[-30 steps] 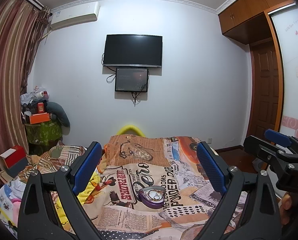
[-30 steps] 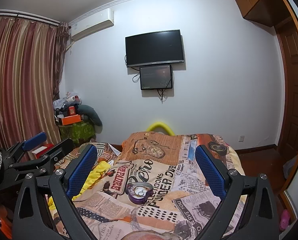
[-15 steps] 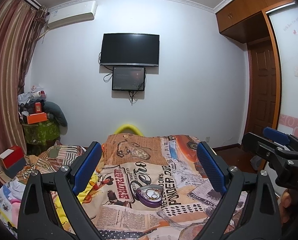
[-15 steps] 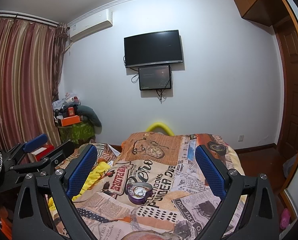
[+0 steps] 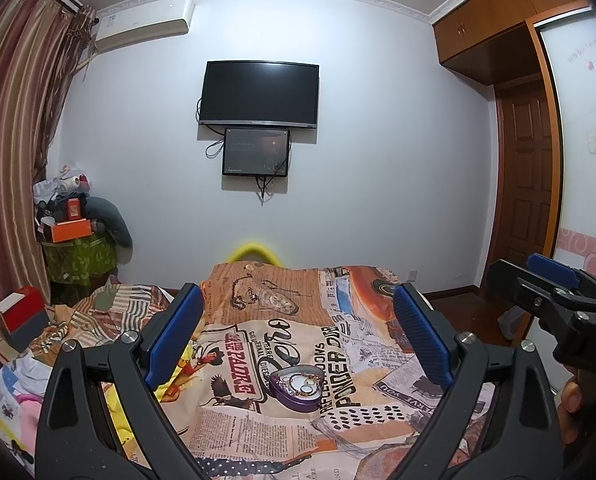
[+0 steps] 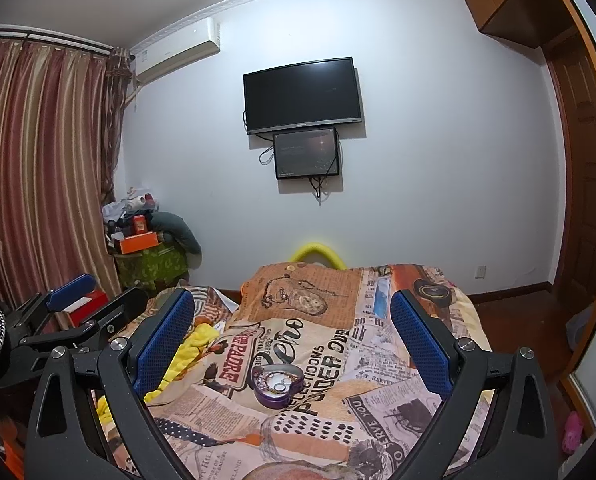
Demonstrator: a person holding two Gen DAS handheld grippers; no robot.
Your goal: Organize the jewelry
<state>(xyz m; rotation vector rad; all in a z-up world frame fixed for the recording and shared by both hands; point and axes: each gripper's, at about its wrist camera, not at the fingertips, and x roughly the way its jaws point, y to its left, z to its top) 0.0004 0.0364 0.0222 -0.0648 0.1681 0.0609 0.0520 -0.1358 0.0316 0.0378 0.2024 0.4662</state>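
Observation:
A purple heart-shaped jewelry box (image 5: 298,387) lies open on the printed bedspread (image 5: 349,364), with rings and small pieces inside. My left gripper (image 5: 298,336) hangs above and short of it, open, nothing between its blue pads. In the right wrist view the same box (image 6: 276,385) sits between and beyond the fingers of my right gripper (image 6: 290,336), which is also open and empty. The right gripper (image 5: 553,280) shows at the right edge of the left wrist view; the left gripper (image 6: 72,292) shows at the left edge of the right wrist view.
A yellow cloth (image 6: 194,344) bunches on the bed's left side. A cluttered green stand with an orange box (image 5: 68,232) is by the striped curtain (image 6: 46,168). A TV (image 5: 260,94) hangs on the far wall. A wooden door (image 5: 527,184) and wardrobe are on the right.
Both views have tipped slightly upward and shifted; the box sits a little lower in the left wrist view. Both grippers stay open and empty.

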